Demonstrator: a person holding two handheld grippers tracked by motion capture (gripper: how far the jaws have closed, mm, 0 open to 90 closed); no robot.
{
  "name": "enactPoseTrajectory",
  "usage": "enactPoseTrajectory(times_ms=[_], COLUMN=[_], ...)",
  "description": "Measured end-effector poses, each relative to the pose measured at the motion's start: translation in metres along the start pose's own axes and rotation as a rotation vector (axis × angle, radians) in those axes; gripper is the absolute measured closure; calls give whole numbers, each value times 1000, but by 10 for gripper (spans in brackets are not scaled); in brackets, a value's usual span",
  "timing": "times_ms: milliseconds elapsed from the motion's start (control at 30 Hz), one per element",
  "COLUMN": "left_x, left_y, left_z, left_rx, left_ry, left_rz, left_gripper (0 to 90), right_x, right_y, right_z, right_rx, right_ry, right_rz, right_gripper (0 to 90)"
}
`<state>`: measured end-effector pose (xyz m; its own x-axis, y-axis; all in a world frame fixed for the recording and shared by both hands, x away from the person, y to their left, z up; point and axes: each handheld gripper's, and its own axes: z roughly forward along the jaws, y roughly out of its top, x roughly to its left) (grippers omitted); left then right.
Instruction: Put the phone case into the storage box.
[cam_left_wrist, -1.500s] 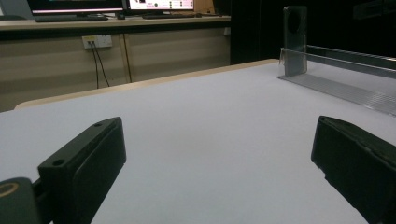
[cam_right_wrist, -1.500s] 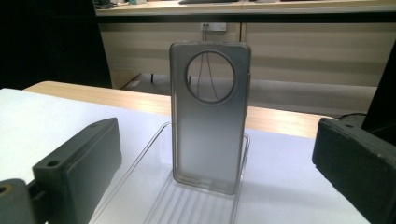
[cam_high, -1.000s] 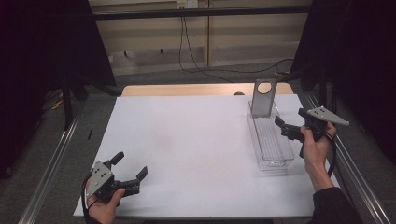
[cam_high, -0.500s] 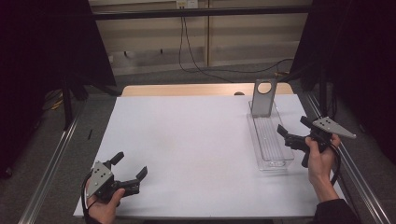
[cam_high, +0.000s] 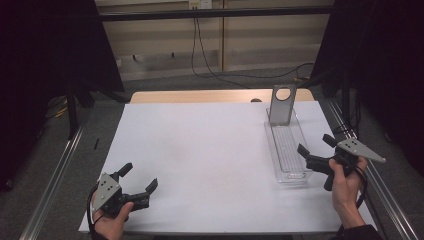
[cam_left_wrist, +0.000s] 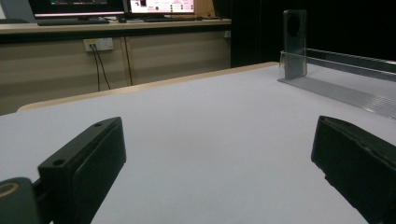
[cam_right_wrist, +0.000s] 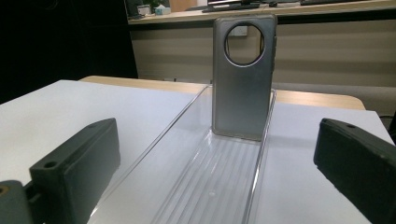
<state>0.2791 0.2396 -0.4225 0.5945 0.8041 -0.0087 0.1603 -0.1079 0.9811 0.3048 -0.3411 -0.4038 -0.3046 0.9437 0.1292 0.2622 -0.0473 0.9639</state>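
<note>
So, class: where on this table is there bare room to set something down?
The white table top is bare from the left gripper across to the clear tray. It is crowded at the right edge, where the right gripper nears the tray and phone case.

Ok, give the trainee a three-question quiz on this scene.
1. True or false: the phone case stands upright at the far end of the clear tray.
2. Which gripper is nearer the tray? A) left gripper B) right gripper
3. Fill in: both grippers' jaws are ____.

Key: 1 true; 2 B; 3 open.
</note>
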Motion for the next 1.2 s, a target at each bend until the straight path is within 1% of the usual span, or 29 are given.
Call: enactPoseTrajectory(times_ms=[67, 100, 267, 367, 533, 600, 767, 967, 1100, 1167, 1200], left_x=[0, 0, 0, 0, 0, 0, 0, 1, 1, 1, 1], left_y=[0, 0, 0, 0, 0, 0, 0, 0, -1, -1, -1], left_z=[0, 0, 0, 0, 0, 0, -1, -2, -3, -3, -3], left_rx=[-4, -4, -3, -4, -2, -5, -1, -1, -2, -2, -2], left_ry=[-5, -1, 2, 2, 4, 0, 5, 9, 7, 10, 8], left_rz=[-3, -3, -2, -2, -2, -3, -6, 1, -3, -3, -5], left_gripper=[31, 31, 31, 31, 31, 31, 31, 31, 31, 31, 31], right_x=[2, 4, 9, 11, 16, 17, 20, 24, 24, 23, 23], right_y=[-2, -4, -12, -16, -22, -23, -31, -37, -43, -46, -46], right_z=[-4, -7, -15, -19, -27, -30, -36, -43, -49, -52, -54], right_rx=[2, -4, -2, -7, -4, -7, 3, 12, 32, 28, 27], right_ry=[-4, -6, -12, -18, -16, -19, -18, -16, -9, -16, -17], right_rz=[-4, -5, -10, 0, -7, 0, 2, -1, 0, 4, -2], right_gripper=[0, 0, 0, 0, 0, 0, 0, 0, 0, 0, 0])
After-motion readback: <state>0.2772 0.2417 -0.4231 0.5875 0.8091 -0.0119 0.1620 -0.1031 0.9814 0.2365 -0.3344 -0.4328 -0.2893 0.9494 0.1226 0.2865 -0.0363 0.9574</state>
